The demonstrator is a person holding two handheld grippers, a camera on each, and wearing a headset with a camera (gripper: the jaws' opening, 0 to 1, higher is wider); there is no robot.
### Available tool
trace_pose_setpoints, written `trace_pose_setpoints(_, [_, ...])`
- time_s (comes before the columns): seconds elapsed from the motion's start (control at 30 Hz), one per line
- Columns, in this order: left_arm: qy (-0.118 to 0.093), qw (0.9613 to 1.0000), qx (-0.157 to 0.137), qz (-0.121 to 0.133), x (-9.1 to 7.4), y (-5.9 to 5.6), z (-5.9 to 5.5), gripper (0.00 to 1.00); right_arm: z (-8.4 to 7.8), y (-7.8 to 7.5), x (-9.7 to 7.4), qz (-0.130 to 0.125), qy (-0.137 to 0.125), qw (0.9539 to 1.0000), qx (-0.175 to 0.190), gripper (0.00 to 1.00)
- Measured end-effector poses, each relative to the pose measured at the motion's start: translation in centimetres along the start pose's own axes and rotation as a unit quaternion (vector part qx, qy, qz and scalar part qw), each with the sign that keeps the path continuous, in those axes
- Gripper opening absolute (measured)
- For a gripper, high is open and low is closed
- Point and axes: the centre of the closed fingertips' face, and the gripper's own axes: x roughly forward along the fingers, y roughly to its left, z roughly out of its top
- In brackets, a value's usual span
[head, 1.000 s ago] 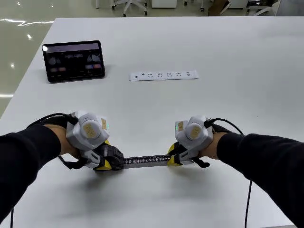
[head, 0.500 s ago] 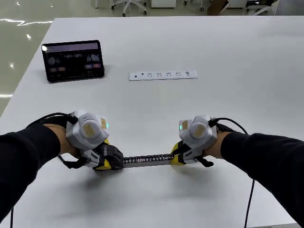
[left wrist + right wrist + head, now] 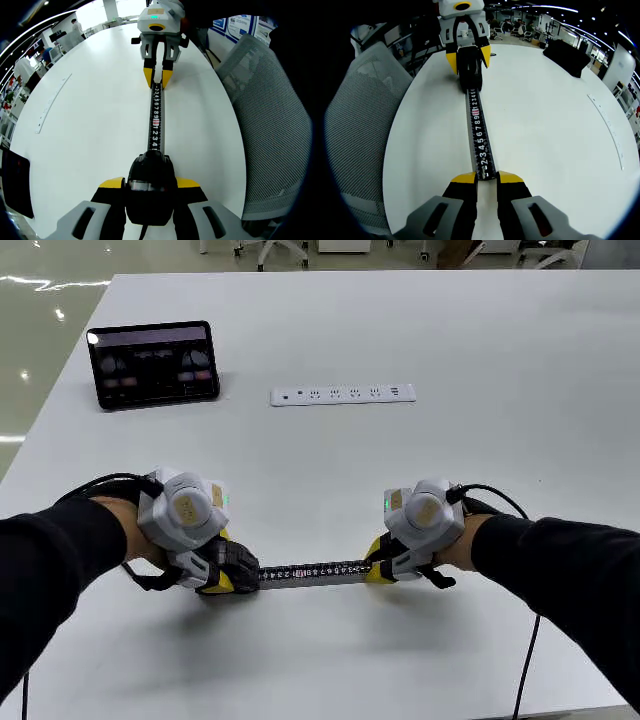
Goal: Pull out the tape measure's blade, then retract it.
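The tape measure's case sat close to the near edge of the worktop, about midway along it, gripped across its sides by the left claw, whose yellow-tipped jaws were closed down onto the black housing. The right claw faced it along that same edge, its jaws drawn nearly together and pinching the free end of the blade. The blade ran straight between the two, numerals up, low over the worktop; whether it touched the surface could not be told.

By the look of it the first half of the task was under way — a short stretch of blade was out, with much more likely wound inside the case. What was left seemed to be any further pull wanted, then the whole retraction: feeding the blade back while the left claw steadied the case. Nothing of that return had begun.

Toward the far left corner stood a tablet; a white power strip lay nearer the middle — both well apart from the work.
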Motion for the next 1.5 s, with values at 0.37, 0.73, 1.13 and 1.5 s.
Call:
trace_pose_setpoints(0.37, [-0.002, 1.0000, 0.001, 0.000, 0.0, 0.0, -0.1, 0.32, -0.6, 0.1, -0.4, -0.002, 0.001, 1.0000, 0.000, 0.09])
trace_pose_setpoints(0.73, [-0.002, 1.0000, 0.001, 0.000, 0.0, 0.0, 0.0, 0.32, -1.6, -0.2, -1.1, -0.005, 0.006, 1.0000, 0.005, 0.09])
trace_pose_setpoints(1.13, [-0.002, 1.0000, 0.003, 0.002, 0.0, 0.0, -0.1, 0.32, -2.5, -0.3, -1.7, -0.010, 0.009, 0.9998, 0.012, 0.09])
trace_pose_setpoints(1.5, [-0.003, 1.0000, 0.002, 0.004, 0.1, 0.2, -0.2, 0.32, -3.4, -0.5, -2.4, -0.010, 0.010, 0.9998, 0.017, 0.09])
